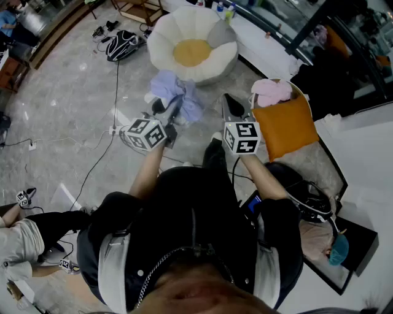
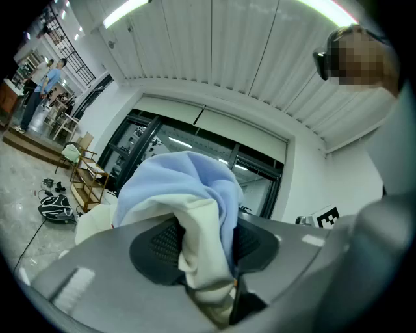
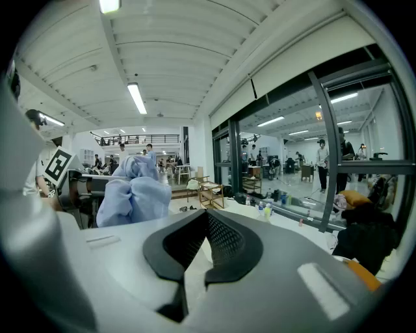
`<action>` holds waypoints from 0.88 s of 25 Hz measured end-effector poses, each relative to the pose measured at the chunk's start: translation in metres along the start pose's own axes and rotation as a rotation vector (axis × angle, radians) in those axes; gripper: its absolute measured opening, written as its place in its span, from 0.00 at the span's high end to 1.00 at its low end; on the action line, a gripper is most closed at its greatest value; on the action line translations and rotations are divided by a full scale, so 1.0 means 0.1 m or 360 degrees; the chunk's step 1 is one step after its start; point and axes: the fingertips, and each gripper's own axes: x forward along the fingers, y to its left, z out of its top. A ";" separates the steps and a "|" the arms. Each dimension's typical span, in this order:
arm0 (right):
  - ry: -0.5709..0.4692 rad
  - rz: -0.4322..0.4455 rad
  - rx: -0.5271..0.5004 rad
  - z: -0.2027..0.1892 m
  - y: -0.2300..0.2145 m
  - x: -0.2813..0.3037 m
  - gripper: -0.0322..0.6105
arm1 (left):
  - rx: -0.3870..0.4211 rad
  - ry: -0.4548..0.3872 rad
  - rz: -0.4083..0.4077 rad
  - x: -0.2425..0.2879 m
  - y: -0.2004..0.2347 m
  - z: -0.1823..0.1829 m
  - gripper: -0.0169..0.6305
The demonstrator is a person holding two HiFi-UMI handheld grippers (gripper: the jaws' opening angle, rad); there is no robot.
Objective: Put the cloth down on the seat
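A pale blue and cream cloth (image 1: pixel 179 93) hangs bunched from my left gripper (image 1: pixel 174 105), which is shut on it and held level above the floor. In the left gripper view the cloth (image 2: pixel 195 201) fills the gap between the dark pads (image 2: pixel 156 247) and spills over them. The seat is a white flower-shaped chair with a yellow middle (image 1: pixel 192 53), just beyond the cloth. My right gripper (image 1: pixel 227 99) is to the right of the cloth, jaws together with nothing between them. The right gripper view shows the cloth (image 3: pixel 133 192) off to its left.
An orange cushion (image 1: pixel 285 126) and a pink cloth (image 1: pixel 272 92) lie on a chair at the right. A black bag (image 1: pixel 123 44) and cables lie on the floor at the left. Bottles (image 1: pixel 224 7) stand on a white ledge behind the seat. A person (image 1: pixel 24 236) sits at lower left.
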 end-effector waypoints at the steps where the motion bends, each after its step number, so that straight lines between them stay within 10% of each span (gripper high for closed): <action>1: 0.0002 -0.0001 0.0000 0.00 0.01 0.00 0.95 | 0.0000 0.0002 -0.0002 -0.01 0.01 0.00 0.72; 22: 0.0005 0.0003 0.0063 -0.08 0.00 0.04 0.96 | -0.0003 0.0035 0.0010 -0.03 0.07 -0.07 0.72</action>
